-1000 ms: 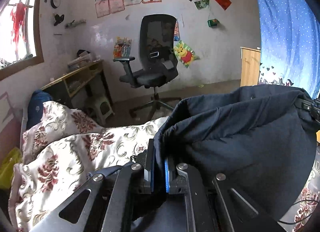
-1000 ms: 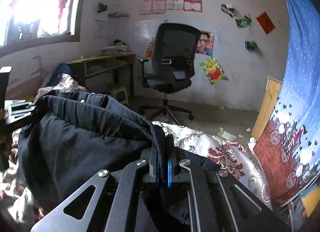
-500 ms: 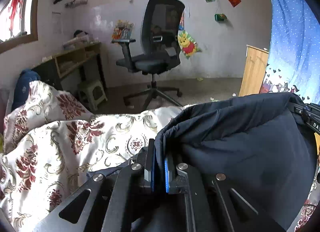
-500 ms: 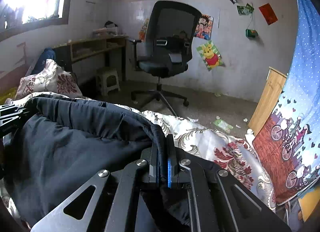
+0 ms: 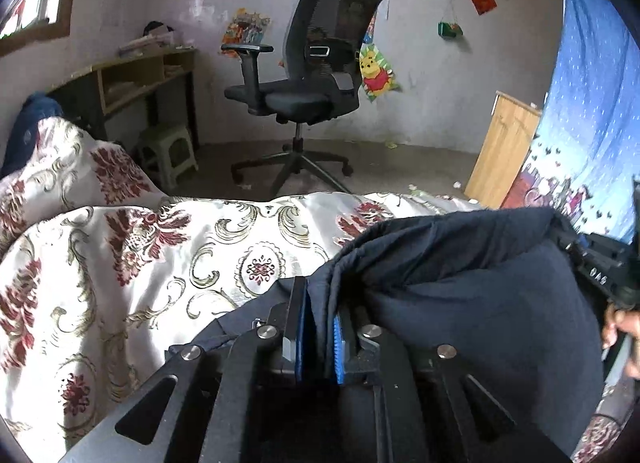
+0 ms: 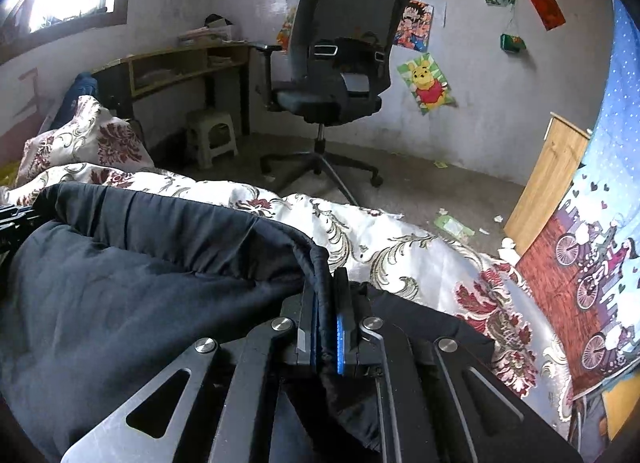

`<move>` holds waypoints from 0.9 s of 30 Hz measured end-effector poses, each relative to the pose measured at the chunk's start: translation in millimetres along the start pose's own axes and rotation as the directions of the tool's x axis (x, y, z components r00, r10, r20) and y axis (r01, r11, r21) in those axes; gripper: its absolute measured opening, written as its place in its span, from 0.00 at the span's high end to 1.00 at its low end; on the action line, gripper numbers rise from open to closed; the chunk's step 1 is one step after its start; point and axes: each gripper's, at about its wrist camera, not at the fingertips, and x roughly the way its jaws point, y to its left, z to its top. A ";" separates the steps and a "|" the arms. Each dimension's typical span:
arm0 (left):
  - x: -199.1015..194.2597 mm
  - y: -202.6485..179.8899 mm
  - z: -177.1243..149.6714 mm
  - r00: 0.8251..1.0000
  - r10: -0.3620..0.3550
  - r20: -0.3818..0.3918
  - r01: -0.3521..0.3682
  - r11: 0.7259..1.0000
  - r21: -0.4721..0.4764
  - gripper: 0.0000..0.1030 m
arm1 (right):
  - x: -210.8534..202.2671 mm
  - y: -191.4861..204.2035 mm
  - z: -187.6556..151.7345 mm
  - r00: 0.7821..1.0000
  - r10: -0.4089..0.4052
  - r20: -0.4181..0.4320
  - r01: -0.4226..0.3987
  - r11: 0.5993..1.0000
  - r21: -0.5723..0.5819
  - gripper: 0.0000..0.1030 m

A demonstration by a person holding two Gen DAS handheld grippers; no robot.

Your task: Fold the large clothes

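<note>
Two grippers, one dark navy garment (image 5: 480, 287) slung between them above a floral bedspread (image 5: 120, 263). Left gripper (image 5: 318, 327): jaws have just been opening slightly, a fold of the garment's edge between the blue pads. Right gripper (image 6: 326, 319): jaws clamped on the opposite edge. Beyond the bed: black office chair (image 6: 340, 63), wooden desk (image 6: 180, 63).

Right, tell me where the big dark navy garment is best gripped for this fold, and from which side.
Grip the dark navy garment at its thick rolled edge, one gripper at each end, coming from the near side over the floral bedspread. That edge stands up as a firm ridge; both grippers already pinch it there.
</note>
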 end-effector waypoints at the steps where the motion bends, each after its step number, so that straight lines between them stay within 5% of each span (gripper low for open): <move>1: -2.9 2.2 -0.2 1.000 -0.019 0.009 0.019 1.000 -0.011 0.86 | -0.1 -0.9 -0.6 1.000 0.010 -0.002 -0.010 1.000 0.001 0.94; 4: -10.2 3.3 1.5 0.999 -0.026 0.027 0.027 1.000 -0.016 0.80 | -2.9 -5.9 -0.3 0.999 0.041 -0.007 -0.041 0.999 0.011 0.91; 6: -18.9 3.0 3.6 0.998 -0.014 0.056 0.014 1.000 -0.016 0.62 | -5.0 -10.0 0.8 0.998 0.056 -0.010 -0.056 0.998 0.018 0.89; 8: -32.4 5.9 5.7 0.994 0.018 0.106 -0.014 0.999 -0.040 0.14 | -12.7 -14.0 1.4 0.998 0.067 0.011 -0.068 0.997 0.022 0.74; 9: -39.1 8.4 5.5 0.991 0.026 0.133 -0.019 0.998 -0.054 0.11 | -17.6 -16.5 1.8 0.997 0.068 0.028 -0.069 0.997 0.025 0.66; 11: -54.8 12.0 6.0 0.983 0.017 0.182 -0.004 0.997 -0.073 0.10 | -32.5 -21.7 3.0 0.994 0.072 0.080 -0.076 0.996 0.045 0.44; 14: -72.3 10.0 1.9 0.982 -0.004 0.187 0.016 0.998 -0.066 0.10 | -56.0 -25.1 1.7 0.988 0.096 0.121 -0.104 0.993 0.056 0.37; 18: -91.7 -5.6 -18.7 0.976 -0.121 0.183 0.121 0.993 0.013 0.09 | -81.8 -17.4 -19.2 0.976 0.197 0.093 -0.199 0.980 0.017 0.30; 22: -98.4 -34.2 -56.0 0.964 -0.257 0.064 0.247 0.960 0.129 0.09 | -94.5 -4.1 -57.3 0.954 0.299 -0.012 -0.299 0.954 -0.013 0.29; 27: -83.7 -51.6 -90.1 0.943 -0.318 -0.101 0.332 0.928 0.169 0.09 | -78.7 4.3 -98.7 0.927 0.341 -0.154 -0.344 0.939 0.005 0.29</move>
